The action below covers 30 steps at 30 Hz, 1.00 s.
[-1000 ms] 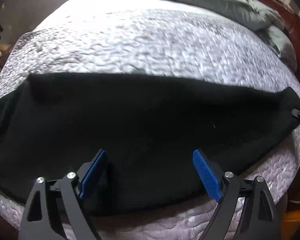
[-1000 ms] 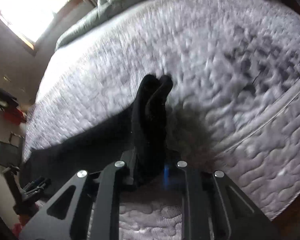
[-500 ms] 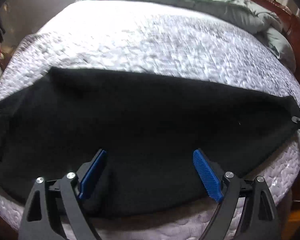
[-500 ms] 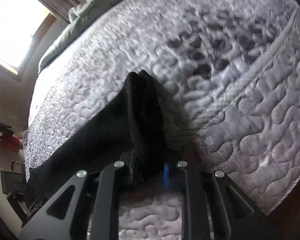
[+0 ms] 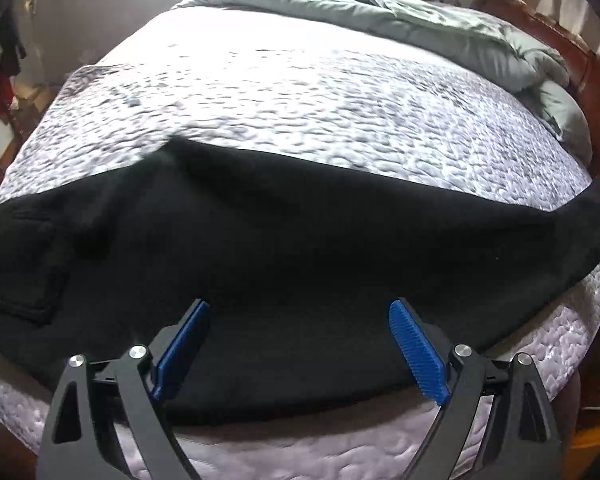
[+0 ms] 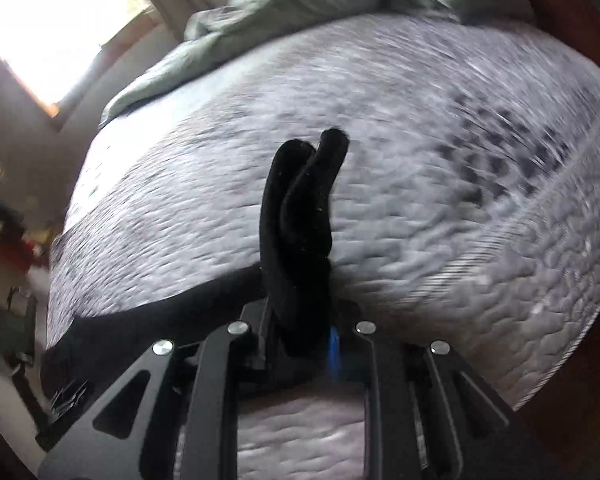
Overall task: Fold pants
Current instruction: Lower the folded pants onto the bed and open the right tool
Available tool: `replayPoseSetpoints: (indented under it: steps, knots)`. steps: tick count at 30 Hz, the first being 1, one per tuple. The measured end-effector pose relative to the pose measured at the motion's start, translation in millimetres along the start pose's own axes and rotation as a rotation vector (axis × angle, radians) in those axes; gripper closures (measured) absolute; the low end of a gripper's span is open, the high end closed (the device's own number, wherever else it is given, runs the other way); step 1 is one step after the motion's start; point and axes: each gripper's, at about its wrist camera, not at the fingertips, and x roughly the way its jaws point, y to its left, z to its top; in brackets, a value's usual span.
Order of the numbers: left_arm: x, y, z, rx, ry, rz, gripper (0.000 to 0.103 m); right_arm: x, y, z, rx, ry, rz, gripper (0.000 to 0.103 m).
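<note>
1. The pants [image 5: 284,248] are spread lengthwise across the near edge of the mattress [image 5: 300,92], with a pocket patch seen toward the left end.
2. One end of the pants is pinched in the right gripper [image 6: 308,320]: its jaws are nearly closed on a bunched double layer of black cloth that stands up between them.
3. The left gripper [image 5: 300,344] is held wide open above the middle of the pants; nothing is between its blue pads [image 5: 416,356].
4. The step in hand is judged to be the lengthwise fold, the gripped end being carried toward the other end. The next move calls for the end to be laid squarely over the far end, with the open gripper used to pin or smooth the cloth.
5. The full spread of the pants is shown only in the left view; the grip itself only in the right view, which is blurred. A grey duvet [image 5: 440,28] is heaped at the far side.
</note>
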Motion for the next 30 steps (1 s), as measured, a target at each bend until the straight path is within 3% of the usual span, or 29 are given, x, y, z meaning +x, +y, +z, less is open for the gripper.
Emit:
replayPoseSetpoints:
  steps: [6, 12, 15, 22, 30]
  knots:
    - [-15.0, 37.8, -4.3, -0.072, -0.01, 0.005, 0.012, 11.7, 114.2, -25.3, -0.233, 0.034, -0.002, 0.085]
    - [-30.3, 78.3, -11.9, -0.155, -0.04, 0.014, 0.012, 26.9, 203.3, -50.0, -0.346, 0.086, 0.101, 0.085]
    - [-32.9, 98.7, -18.3, -0.198, -0.042, 0.023, 0.012, 34.4, 243.3, -63.0, -0.408, 0.107, 0.104, 0.085]
    - [-38.5, 135.6, -28.3, -0.226, -0.05, 0.069, 0.012, 63.0, 308.6, -94.4, -0.498, 0.174, 0.141, 0.085]
    - [-40.8, 160.7, -32.5, -0.271, -0.033, 0.065, 0.012, 114.3, 348.3, -146.7, -0.61, 0.29, 0.074, 0.085]
